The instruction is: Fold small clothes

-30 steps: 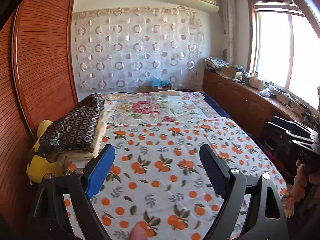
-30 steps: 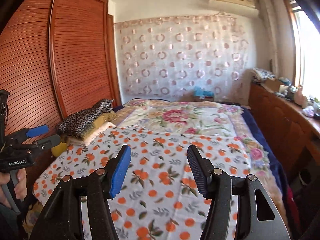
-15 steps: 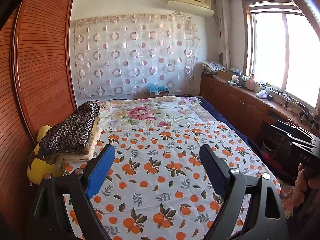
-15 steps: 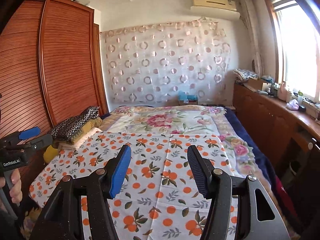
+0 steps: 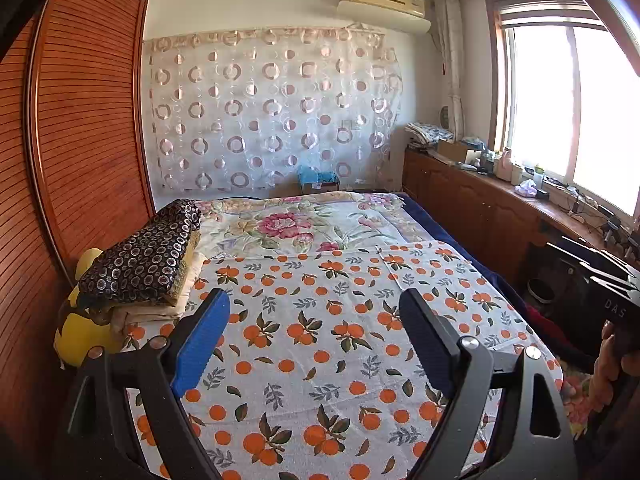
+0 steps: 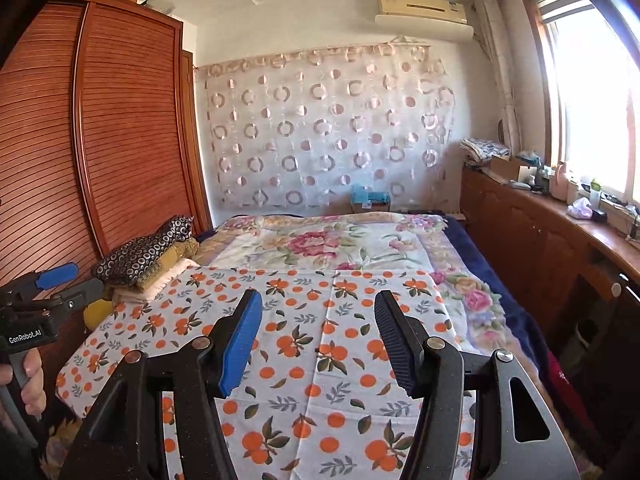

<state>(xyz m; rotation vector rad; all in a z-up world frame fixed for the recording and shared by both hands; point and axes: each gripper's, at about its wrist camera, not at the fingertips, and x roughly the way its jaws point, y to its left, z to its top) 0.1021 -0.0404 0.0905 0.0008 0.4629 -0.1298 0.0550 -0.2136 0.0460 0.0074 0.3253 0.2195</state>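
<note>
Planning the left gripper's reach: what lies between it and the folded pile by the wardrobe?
Only orange-print cloth spread flat lies between the open left gripper and the folded pile, seen in the left wrist view.

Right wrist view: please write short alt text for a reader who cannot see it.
An open hand-held gripper is held above an orange-print cloth spread flat on a bed. A stack of folded clothes lies at the bed's left edge, beside a wooden wardrobe.

black frames, blue pads [image 5: 200, 342], silver screws
</note>
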